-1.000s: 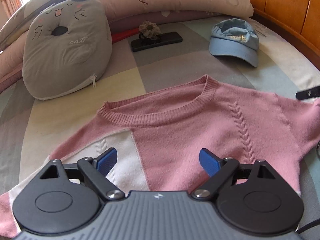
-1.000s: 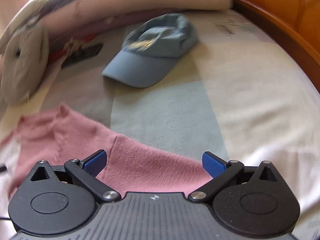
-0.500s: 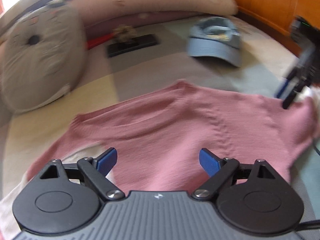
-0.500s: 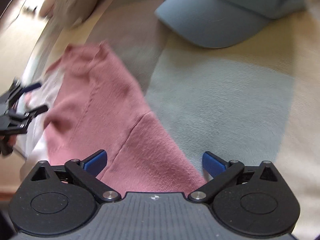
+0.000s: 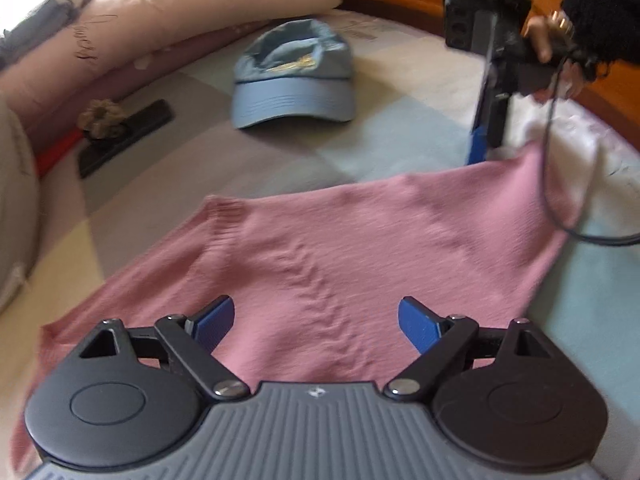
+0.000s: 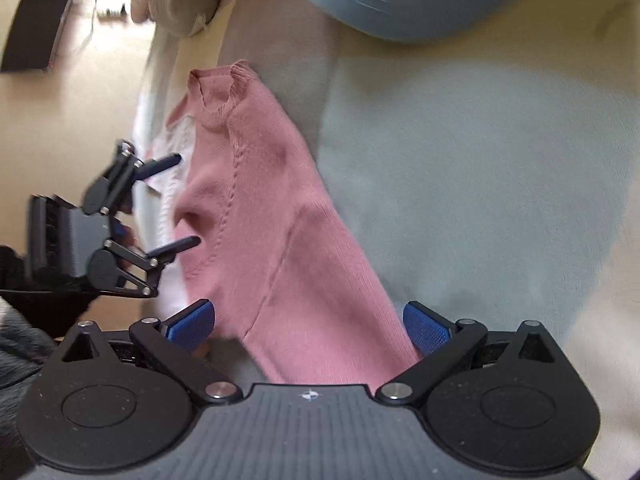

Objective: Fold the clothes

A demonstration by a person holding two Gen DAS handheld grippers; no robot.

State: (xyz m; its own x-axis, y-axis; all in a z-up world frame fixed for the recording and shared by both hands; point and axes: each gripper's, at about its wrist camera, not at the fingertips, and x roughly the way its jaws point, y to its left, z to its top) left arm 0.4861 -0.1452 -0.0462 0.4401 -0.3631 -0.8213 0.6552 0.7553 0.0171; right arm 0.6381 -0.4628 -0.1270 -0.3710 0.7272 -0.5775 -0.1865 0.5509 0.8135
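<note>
Between the spread, empty jaws of the right gripper [image 6: 308, 326] runs the pink sweater [image 6: 256, 216] sleeve, lengthwise ahead; the left gripper [image 5: 316, 324] gapes empty over its body.

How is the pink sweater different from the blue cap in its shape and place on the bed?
The pink sweater lies spread and flat, near both open tongs, the left and the right; the blue cap keeps a domed shape, farther off near the pillows. The sweater is knit; the cap is smooth. Both rest on the bed.

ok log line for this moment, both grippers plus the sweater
left gripper: open, over body | right gripper: open, over sleeve | pink sweater: spread on bed, unfolded | blue cap: beyond it
</note>
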